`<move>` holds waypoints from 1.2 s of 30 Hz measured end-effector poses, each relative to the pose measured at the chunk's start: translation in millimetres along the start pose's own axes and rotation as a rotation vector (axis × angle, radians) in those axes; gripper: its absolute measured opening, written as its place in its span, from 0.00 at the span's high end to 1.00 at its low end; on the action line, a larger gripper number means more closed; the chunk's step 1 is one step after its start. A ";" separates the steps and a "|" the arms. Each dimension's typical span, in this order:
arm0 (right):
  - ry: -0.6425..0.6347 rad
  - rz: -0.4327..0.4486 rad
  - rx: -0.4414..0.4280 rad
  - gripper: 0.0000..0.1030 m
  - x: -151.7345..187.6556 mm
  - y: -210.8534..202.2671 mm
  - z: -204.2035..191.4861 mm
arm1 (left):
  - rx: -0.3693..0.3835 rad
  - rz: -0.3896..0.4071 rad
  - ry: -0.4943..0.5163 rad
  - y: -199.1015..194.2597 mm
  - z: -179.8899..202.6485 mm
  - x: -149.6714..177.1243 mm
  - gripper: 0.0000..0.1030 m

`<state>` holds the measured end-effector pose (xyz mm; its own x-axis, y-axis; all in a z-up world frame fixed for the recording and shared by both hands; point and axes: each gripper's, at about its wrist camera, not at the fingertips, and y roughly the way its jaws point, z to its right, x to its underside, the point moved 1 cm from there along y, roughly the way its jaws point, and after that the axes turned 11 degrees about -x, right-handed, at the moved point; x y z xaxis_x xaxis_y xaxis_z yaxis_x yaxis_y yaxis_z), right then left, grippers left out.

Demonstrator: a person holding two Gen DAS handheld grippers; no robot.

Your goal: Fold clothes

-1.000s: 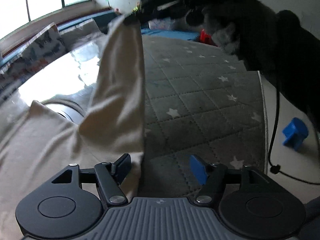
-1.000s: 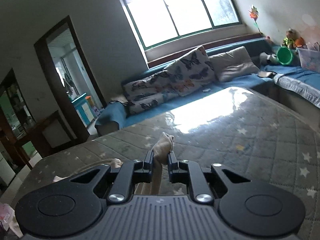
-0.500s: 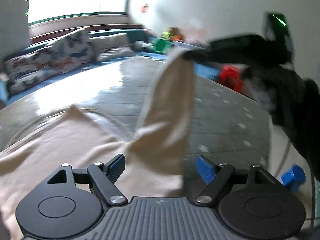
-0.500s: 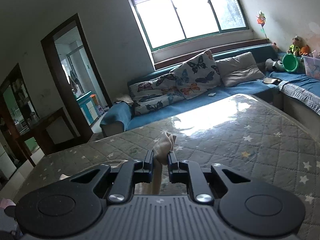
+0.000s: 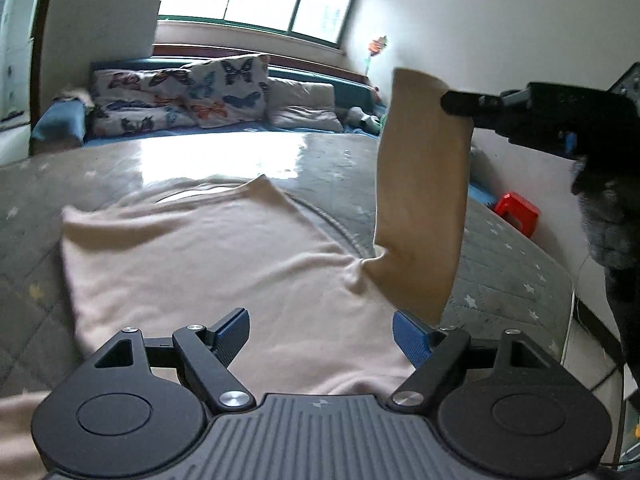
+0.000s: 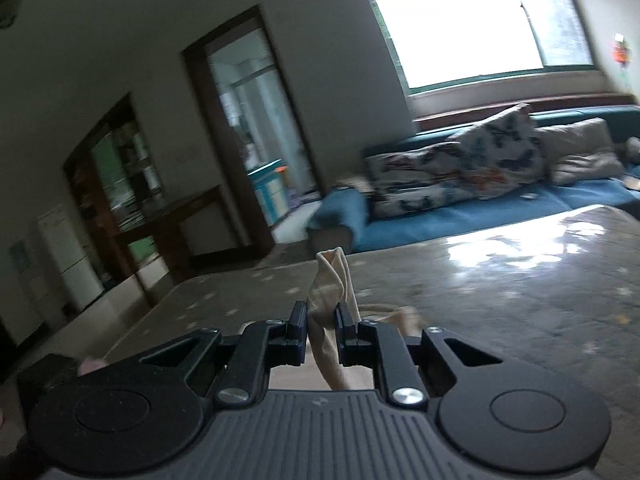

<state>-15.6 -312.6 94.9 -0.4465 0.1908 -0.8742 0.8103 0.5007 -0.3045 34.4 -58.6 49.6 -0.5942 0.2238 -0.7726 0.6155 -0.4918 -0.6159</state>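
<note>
Folding the sleeve (image 5: pixel 422 200) inward is the step in hand, as I judge it. My right hand-held gripper (image 6: pixel 322 330) is clamped on the sleeve's cuff (image 6: pixel 331 280), which sticks up between and past its fingertips; seen from my left side, that sleeve hangs lifted ahead and to the right of my left hand-held gripper (image 5: pixel 321 334). The left one stands wide apart, pinching nothing, with the cream sweatshirt (image 5: pixel 208 256) spread flat on the bed (image 5: pixel 516 276) directly ahead of and beneath it. To do this well, I would carry the cuff across the body toward the left gripper's side, keep the sleeve taut so it lays without twist, lower it before letting go, and use the free left gripper to pin the shoulder crease. No brand, label or legible writing shows on the garment or either gripper.
</note>
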 end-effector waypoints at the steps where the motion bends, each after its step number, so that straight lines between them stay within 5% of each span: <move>1: -0.024 -0.009 -0.014 0.87 3.4 6.4 -11.8 | -0.002 0.002 -0.014 -2.5 -4.2 2.9 0.20; 10: -0.141 -0.213 -0.121 0.80 62.5 69.9 -71.3 | -0.058 -0.008 -0.097 -14.1 -30.9 20.7 0.19; 14: -0.134 -0.259 -0.065 0.79 74.0 57.9 -55.2 | -0.085 0.003 -0.112 -23.6 -38.6 25.1 0.19; 21: -0.103 -0.348 0.165 0.79 106.8 17.1 7.3 | -0.133 0.025 -0.109 -27.1 -41.1 29.9 0.25; 29: -0.107 -0.323 0.142 0.78 100.2 37.1 22.8 | -0.191 -0.005 -0.109 -10.2 -45.4 26.8 0.48; 34: -0.123 -0.354 0.133 0.74 104.5 67.1 28.4 | -0.219 -0.024 -0.090 -4.6 -46.2 28.2 0.52; 36: -0.154 -0.349 0.148 0.87 107.7 66.3 26.4 | -0.227 -0.025 -0.083 -3.1 -46.0 28.3 0.55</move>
<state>0.0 -281.1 -29.4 -0.6518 -0.1032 -0.7513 0.6707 0.3839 -0.6346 39.4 -12.0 22.6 -0.6455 0.1590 -0.7470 0.6950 -0.2832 -0.6609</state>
